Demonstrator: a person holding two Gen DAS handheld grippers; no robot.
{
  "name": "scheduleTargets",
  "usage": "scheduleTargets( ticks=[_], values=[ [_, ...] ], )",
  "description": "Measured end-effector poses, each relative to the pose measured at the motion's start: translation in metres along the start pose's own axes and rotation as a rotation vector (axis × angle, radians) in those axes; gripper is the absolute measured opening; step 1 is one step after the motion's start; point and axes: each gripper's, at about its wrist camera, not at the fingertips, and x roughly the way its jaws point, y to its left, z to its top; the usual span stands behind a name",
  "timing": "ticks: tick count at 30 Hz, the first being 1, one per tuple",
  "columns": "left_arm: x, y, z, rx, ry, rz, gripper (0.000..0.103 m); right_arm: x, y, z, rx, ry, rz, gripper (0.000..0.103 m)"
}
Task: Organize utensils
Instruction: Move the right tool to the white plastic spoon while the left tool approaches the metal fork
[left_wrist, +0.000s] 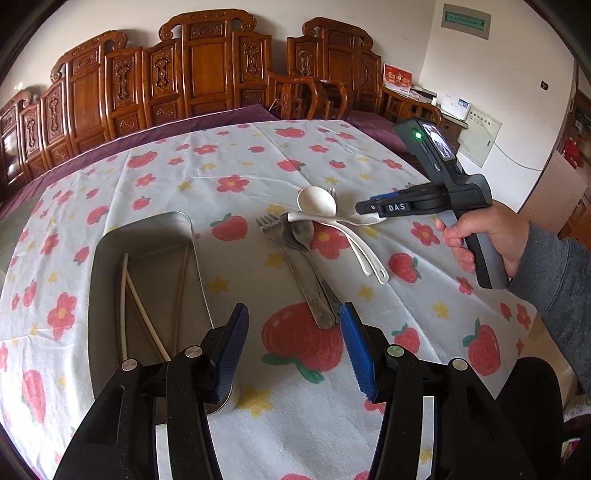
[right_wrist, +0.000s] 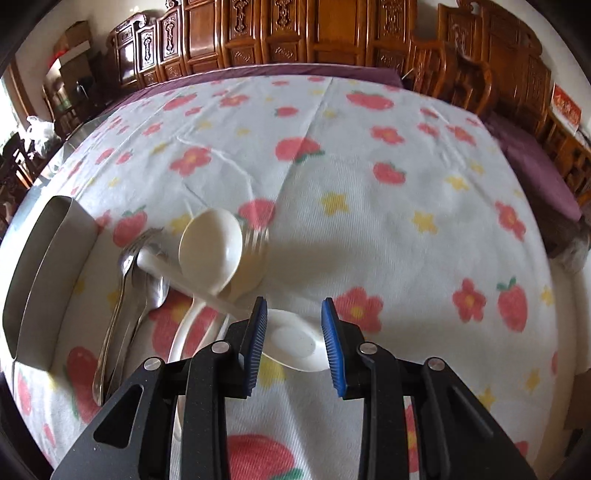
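Observation:
A pile of utensils lies mid-table: a big white spoon (left_wrist: 317, 201) (right_wrist: 210, 251), metal forks (left_wrist: 271, 225) (right_wrist: 125, 266), a metal spoon (left_wrist: 303, 230), and a small white spoon (right_wrist: 295, 343). My right gripper (right_wrist: 294, 306) (left_wrist: 371, 214) hangs low over that small spoon. Its bowl lies between the blue pads (right_wrist: 258, 339), which stand off it, so the gripper is open. My left gripper (left_wrist: 294, 314) is open and empty, near the metal handles' ends. The steel tray (left_wrist: 159, 266) (right_wrist: 44, 266) at the left holds chopsticks (left_wrist: 125, 295).
A strawberry and flower cloth (left_wrist: 229, 155) covers the table. Carved wooden chairs (left_wrist: 207, 66) and a purple cushion line the far side. A hand (left_wrist: 480, 236) in a grey sleeve holds the right gripper at the table's right edge.

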Motion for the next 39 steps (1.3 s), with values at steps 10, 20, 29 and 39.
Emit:
scheduleTargets(
  ticks=[10, 20, 29, 39],
  values=[
    [0.002, -0.002, -0.003, 0.000, 0.008, 0.000, 0.049, -0.010, 0.008, -0.026, 0.000, 0.025, 0.084, 0.033],
    [0.006, -0.008, -0.003, 0.009, 0.019, 0.011, 0.049, -0.017, 0.007, -0.039, 0.035, 0.018, 0.133, 0.005],
    [0.028, -0.017, 0.004, -0.008, 0.035, 0.039, 0.049, -0.061, 0.013, -0.071, 0.145, -0.112, 0.114, 0.005],
    [0.074, -0.024, 0.033, -0.006, 0.104, 0.095, 0.045, -0.061, 0.024, -0.097, 0.217, -0.194, 0.067, 0.005]
  ],
)
